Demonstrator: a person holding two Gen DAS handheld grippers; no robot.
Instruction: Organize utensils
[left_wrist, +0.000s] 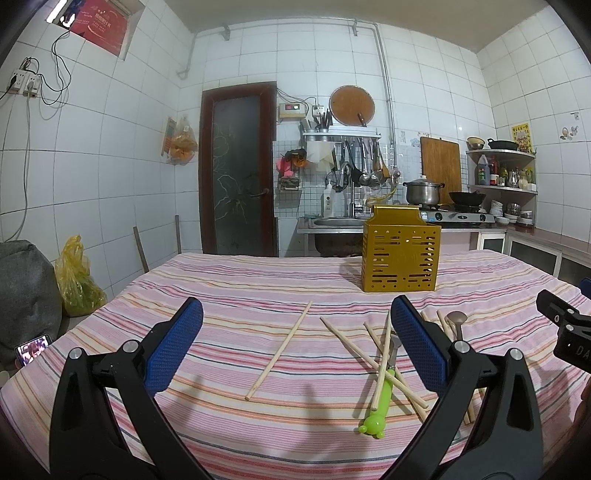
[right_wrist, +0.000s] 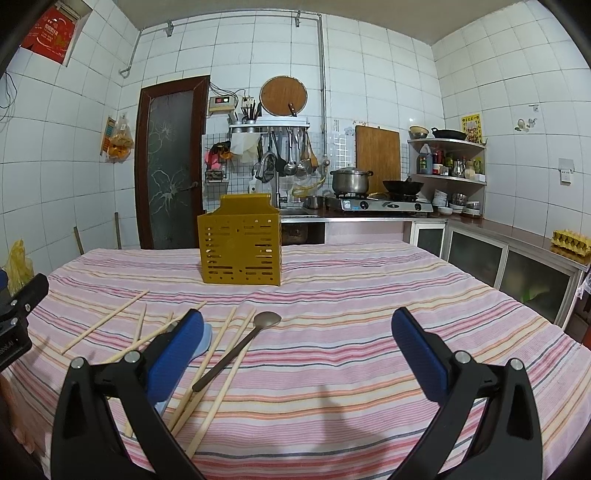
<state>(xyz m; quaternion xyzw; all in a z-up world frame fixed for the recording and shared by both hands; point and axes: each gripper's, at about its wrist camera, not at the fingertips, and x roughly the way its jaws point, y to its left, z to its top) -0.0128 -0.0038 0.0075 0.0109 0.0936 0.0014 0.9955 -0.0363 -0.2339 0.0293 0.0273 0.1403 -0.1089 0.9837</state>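
Observation:
A gold perforated utensil holder (left_wrist: 402, 254) (right_wrist: 240, 245) stands upright on the striped tablecloth (left_wrist: 240, 280) (right_wrist: 369, 295). Several wooden chopsticks lie loose in front of it: a single chopstick (left_wrist: 280, 350) apart on the left, and a crossed pile (left_wrist: 373, 354) with a green-handled spoon (left_wrist: 380, 398). A brown metal spoon (right_wrist: 236, 350) (left_wrist: 456, 321) lies among more chopsticks (right_wrist: 214, 365), next to a pale blue utensil (right_wrist: 203, 341). My left gripper (left_wrist: 295, 347) hovers open above the cloth, nothing between its pads. My right gripper (right_wrist: 297, 354) is open too, empty, right of the brown spoon.
Behind the table a counter carries a sink (left_wrist: 340, 221), a gas stove with a steel pot (right_wrist: 351, 181) and a wok (right_wrist: 402, 186). A yellow plastic bag (left_wrist: 75, 280) and a phone (left_wrist: 33, 349) sit at the left. Cabinets (right_wrist: 517, 273) run along the right wall.

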